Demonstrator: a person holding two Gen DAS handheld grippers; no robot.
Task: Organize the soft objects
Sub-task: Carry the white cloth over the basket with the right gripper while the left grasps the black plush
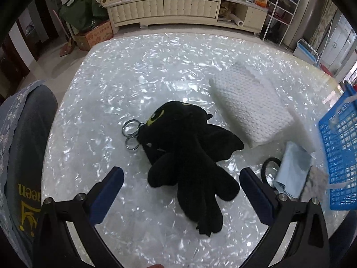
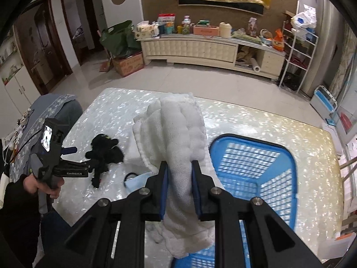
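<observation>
A black plush dragon (image 1: 185,151) with metal key rings (image 1: 131,131) lies on the pearly white table (image 1: 133,67). My left gripper (image 1: 181,181) hovers just over its tail end, open, with the toy's legs between the wide-apart fingers (image 1: 111,187). In the right wrist view my right gripper (image 2: 179,174) is shut on a white waffle towel (image 2: 178,134), which hangs lifted above the table beside the blue plastic basket (image 2: 252,172). That view also shows the plush dragon (image 2: 104,154) and the left gripper (image 2: 82,157), held by a hand (image 2: 46,185).
A light blue cloth (image 1: 292,169) and a black hair tie (image 1: 271,167) lie between the toy and the blue basket (image 1: 339,151). A chair with a grey-blue cover (image 1: 22,145) stands at the table's left edge. A cream cabinet (image 1: 178,9) lines the far wall.
</observation>
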